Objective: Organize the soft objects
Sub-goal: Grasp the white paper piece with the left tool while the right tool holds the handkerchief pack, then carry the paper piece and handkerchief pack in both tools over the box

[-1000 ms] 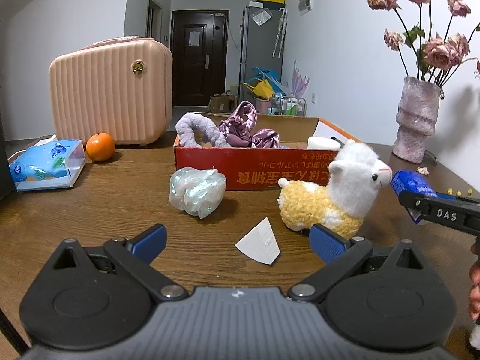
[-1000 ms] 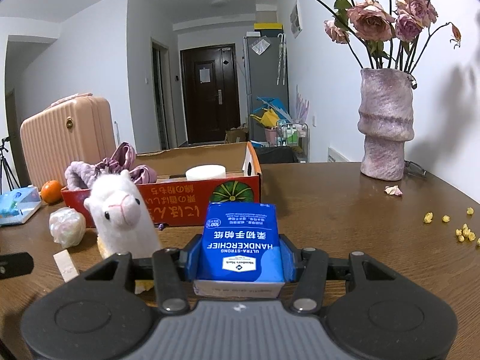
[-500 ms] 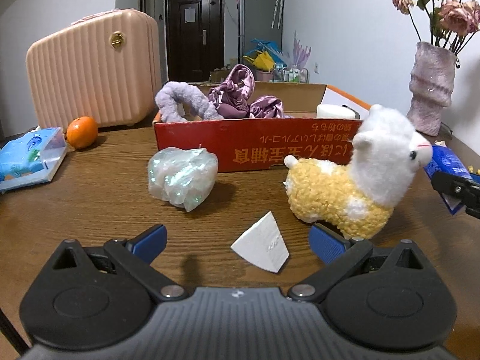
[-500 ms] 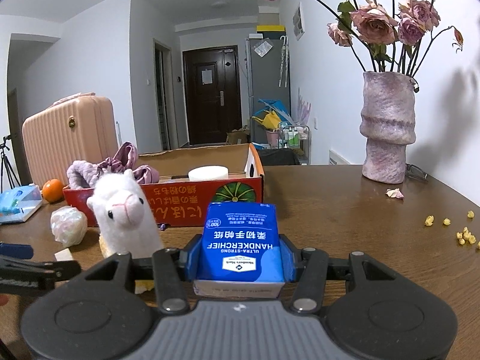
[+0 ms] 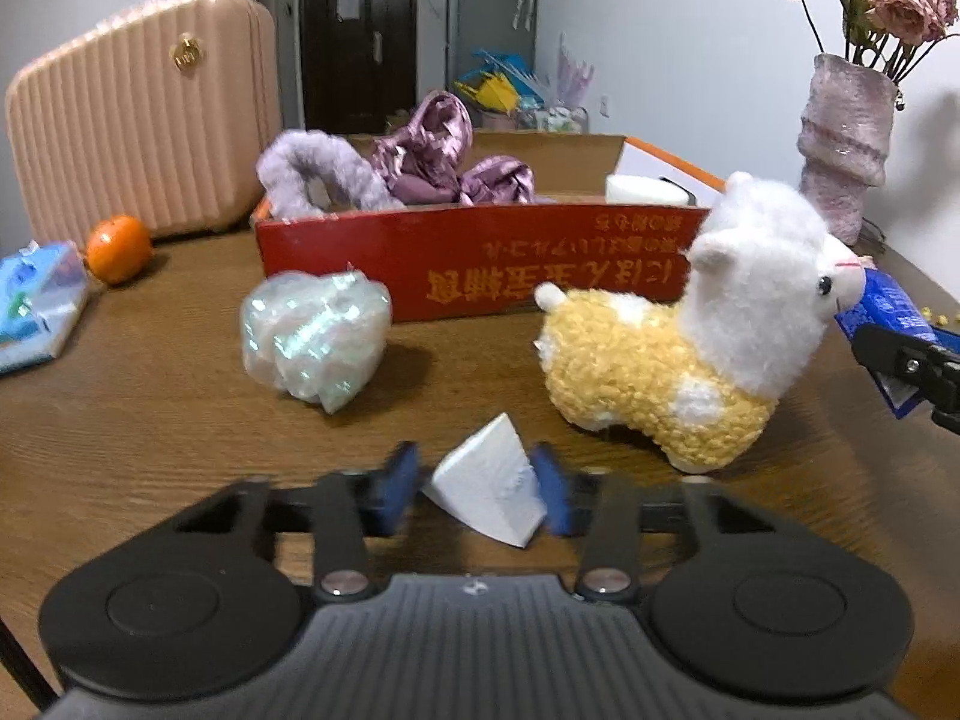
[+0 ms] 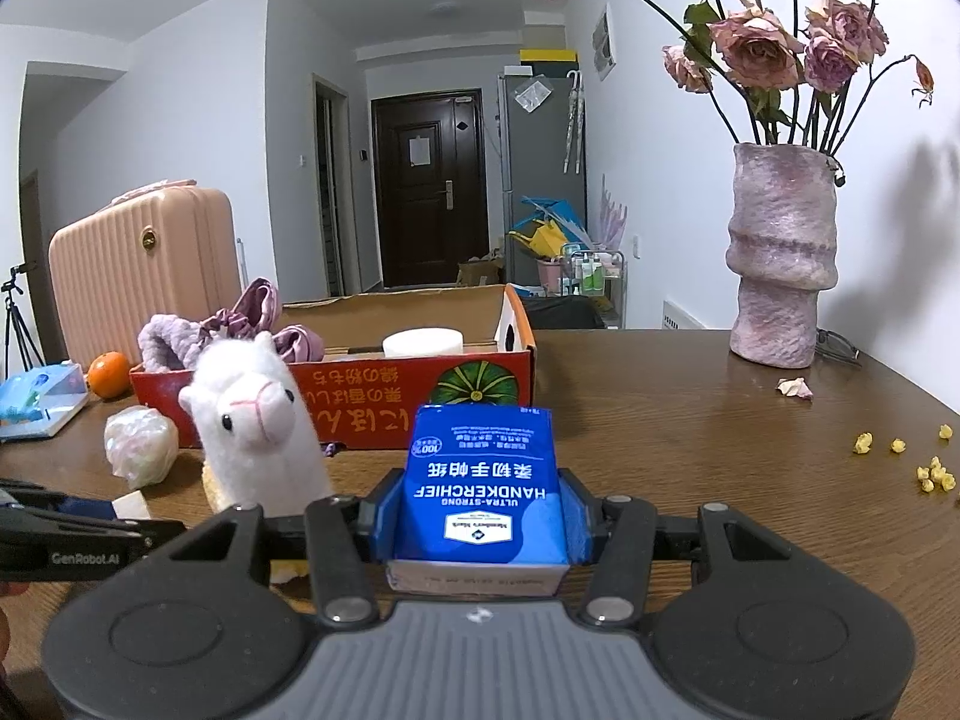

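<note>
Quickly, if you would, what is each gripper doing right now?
Left gripper: jaws have just been closing, now shut on the white sponge wedge.
Right gripper: shut on the blue tissue pack.

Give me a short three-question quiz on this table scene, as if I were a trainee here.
1. True or false: the right tongs grip a blue handkerchief pack.
2. What lies between the pads of the left tongs? A) the orange B) a white wedge sponge C) the alpaca plush
3. Name the purple fluffy thing hanging over the red box wall.

Key: 1 true. 2 B: the white wedge sponge, the jaws having just closed on it; orange and alpaca plush stand apart. 3 the purple headband.
</note>
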Tool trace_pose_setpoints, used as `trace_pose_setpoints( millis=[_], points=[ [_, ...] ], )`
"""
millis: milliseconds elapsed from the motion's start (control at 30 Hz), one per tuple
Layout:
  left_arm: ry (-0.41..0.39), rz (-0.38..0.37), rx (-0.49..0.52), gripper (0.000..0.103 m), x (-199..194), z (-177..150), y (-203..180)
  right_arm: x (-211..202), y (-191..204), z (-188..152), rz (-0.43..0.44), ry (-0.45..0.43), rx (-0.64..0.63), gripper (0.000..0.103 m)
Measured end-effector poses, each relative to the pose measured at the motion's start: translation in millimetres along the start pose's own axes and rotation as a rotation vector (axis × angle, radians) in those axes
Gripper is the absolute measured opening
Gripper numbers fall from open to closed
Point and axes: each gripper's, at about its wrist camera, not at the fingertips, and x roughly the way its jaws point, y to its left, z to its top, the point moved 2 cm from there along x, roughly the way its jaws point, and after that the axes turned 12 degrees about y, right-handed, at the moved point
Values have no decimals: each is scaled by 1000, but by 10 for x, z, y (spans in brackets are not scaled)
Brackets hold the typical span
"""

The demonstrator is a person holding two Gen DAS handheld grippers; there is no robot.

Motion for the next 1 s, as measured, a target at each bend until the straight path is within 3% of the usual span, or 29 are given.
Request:
trace_pose_setpoints(
  millis=[233, 600, 1000],
  points=[
    [-53, 7, -2, 30, -131, -9, -3, -16, 21, -4, 5, -7, -6, 51],
    [-247, 30, 37, 31, -573, -19, -97, -82, 50, 13, 18, -40, -19, 51],
    [-279, 18, 28, 30, -660, 23, -86, -104, 44, 28, 16, -64, -20, 51]
  ],
)
